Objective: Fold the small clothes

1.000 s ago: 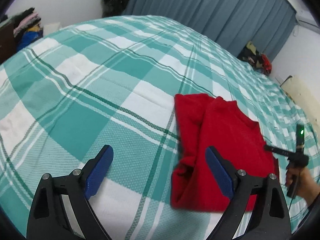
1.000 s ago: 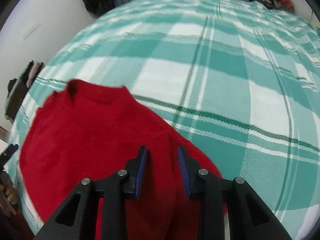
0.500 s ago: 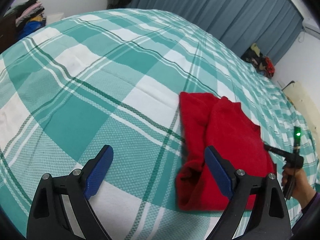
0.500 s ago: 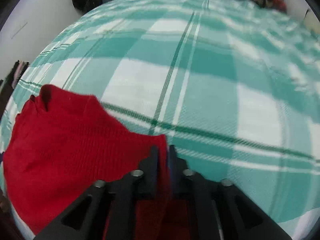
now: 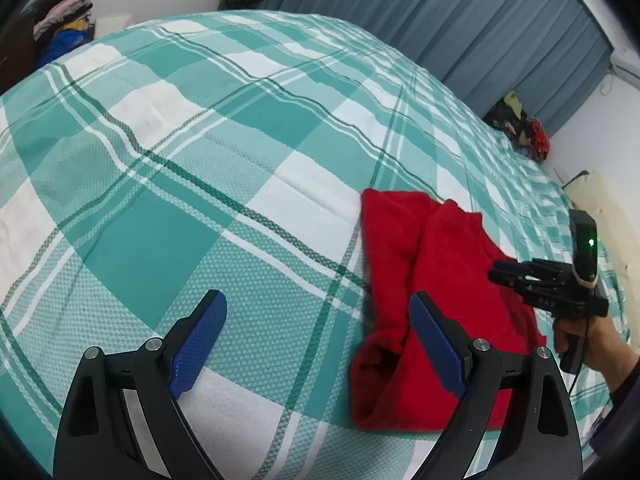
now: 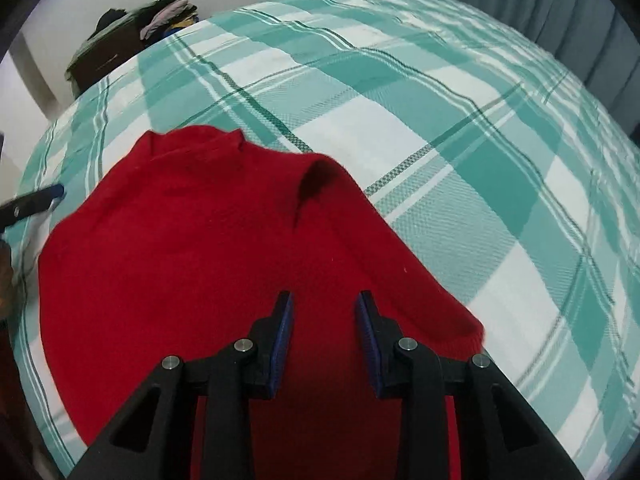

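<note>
A bed under a teal-and-white checked cover (image 5: 248, 208) fills my view, grey curtains behind; the small red knitted jumper (image 6: 208, 248) lies on it, one sleeve already folded across the body; my right claw (image 6: 324, 320) hangs over it, jaws parted and empty, having just been opening after pinching cloth half a second ago; my left claw (image 5: 316, 340) gapes wide over bare cover; next I should take the other side.
</note>
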Available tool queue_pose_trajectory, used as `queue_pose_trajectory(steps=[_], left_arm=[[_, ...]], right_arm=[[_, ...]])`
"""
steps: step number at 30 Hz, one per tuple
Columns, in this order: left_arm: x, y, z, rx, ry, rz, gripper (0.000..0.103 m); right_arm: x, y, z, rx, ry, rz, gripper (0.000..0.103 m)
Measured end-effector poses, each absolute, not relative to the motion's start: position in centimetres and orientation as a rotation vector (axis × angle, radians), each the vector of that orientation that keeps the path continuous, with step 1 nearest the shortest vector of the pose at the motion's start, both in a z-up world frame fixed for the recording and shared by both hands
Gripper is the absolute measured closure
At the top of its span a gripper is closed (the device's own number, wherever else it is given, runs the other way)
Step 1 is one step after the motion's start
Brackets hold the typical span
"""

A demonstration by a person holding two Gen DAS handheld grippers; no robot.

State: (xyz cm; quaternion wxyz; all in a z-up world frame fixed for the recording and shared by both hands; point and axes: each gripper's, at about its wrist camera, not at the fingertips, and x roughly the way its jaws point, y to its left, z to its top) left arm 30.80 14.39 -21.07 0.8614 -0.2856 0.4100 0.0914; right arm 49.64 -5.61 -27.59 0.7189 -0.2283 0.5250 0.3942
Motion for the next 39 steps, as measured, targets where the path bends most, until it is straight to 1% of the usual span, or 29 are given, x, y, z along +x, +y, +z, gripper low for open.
queue_pose_trajectory(steps=[1, 3, 6, 9, 10, 12, 14, 15, 17, 20, 23, 25, 27, 29, 31, 32, 33, 34, 36, 37, 38, 39], left_arm=[[30.9, 14.5, -21.1, -0.603, 0.865, 0.191, 0.010], [31.0, 14.6, -21.3, -0.610, 0.872, 0.190, 0.010], [31.2, 14.6, -21.4, -0.618, 0.880, 0.189, 0.010], [31.2, 14.3, -21.4, -0.611, 0.882, 0.185, 0.010], [31.2, 14.2, -21.3, -0.605, 0.882, 0.185, 0.010], [31.2, 14.0, -21.3, -0.586, 0.883, 0.189, 0.010], [31.1, 14.1, -21.3, -0.582, 0.882, 0.194, 0.010], [31.1, 14.2, -21.3, -0.587, 0.882, 0.196, 0.011], [31.1, 14.6, -21.3, -0.614, 0.881, 0.193, 0.011], [31.2, 14.7, -21.4, -0.636, 0.880, 0.189, 0.011], [31.2, 14.5, -21.5, -0.618, 0.886, 0.191, 0.011], [31.2, 14.3, -21.4, -0.601, 0.889, 0.194, 0.011], [31.1, 14.3, -21.4, -0.603, 0.889, 0.195, 0.012], [31.0, 14.6, -21.3, -0.620, 0.885, 0.193, 0.012], [31.1, 14.7, -21.3, -0.636, 0.882, 0.190, 0.012], [31.1, 14.8, -21.3, -0.642, 0.881, 0.190, 0.012], [31.1, 14.8, -21.3, -0.643, 0.881, 0.191, 0.012], [31.1, 14.8, -21.4, -0.641, 0.883, 0.192, 0.012], [31.2, 14.7, -21.4, -0.633, 0.884, 0.194, 0.012], [31.1, 14.7, -21.4, -0.630, 0.884, 0.196, 0.012], [31.1, 14.7, -21.4, -0.629, 0.884, 0.196, 0.012], [31.1, 14.7, -21.3, -0.631, 0.884, 0.194, 0.012]], right_arm=[[49.7, -5.6, -27.6, -0.505, 1.169, 0.880, 0.071], [49.5, -5.5, -27.5, -0.532, 1.187, 0.909, 0.085], [49.5, -5.5, -26.7, -0.575, 1.165, 0.877, 0.084], [49.4, -4.4, -26.0, -0.539, 1.145, 0.920, 0.083], [49.3, -3.9, -26.0, -0.539, 1.139, 0.929, 0.082], [49.4, -2.9, -26.7, -0.550, 1.153, 0.932, 0.073], [49.6, -2.4, -27.6, -0.550, 1.208, 0.947, 0.073], [49.4, -2.2, -27.8, -0.561, 1.228, 0.969, 0.078], [48.9, -2.0, -27.2, -0.630, 1.190, 0.963, 0.097], [49.0, -1.6, -25.2, -0.656, 1.091, 0.915, 0.098], [49.3, -0.7, -25.2, -0.672, 1.053, 0.877, 0.098], [49.5, -0.2, -27.2, -0.725, 1.077, 0.822, 0.097], [49.5, -0.2, -27.9, -0.737, 1.103, 0.788, 0.086], [49.7, -0.6, -26.8, -0.694, 1.080, 0.780, 0.085], [49.8, -0.8, -24.5, -0.599, 1.046, 0.806, 0.085], [49.8, -0.5, -23.5, -0.557, 1.027, 0.841, 0.083], [49.6, 0.2, -22.6, -0.528, 1.017, 0.896, 0.080], [49.4, 1.0, -22.5, -0.528, 1.019, 0.923, 0.076], [49.3, 2.9, -23.4, -0.571, 1.045, 0.939, 0.050], [49.5, 3.6, -24.2, -0.581, 1.067, 0.932, 0.048], [49.8, 4.0, -25.2, -0.580, 1.097, 0.920, 0.052], [50.0, 4.5, -26.3, -0.569, 1.138, 0.920, 0.088]])
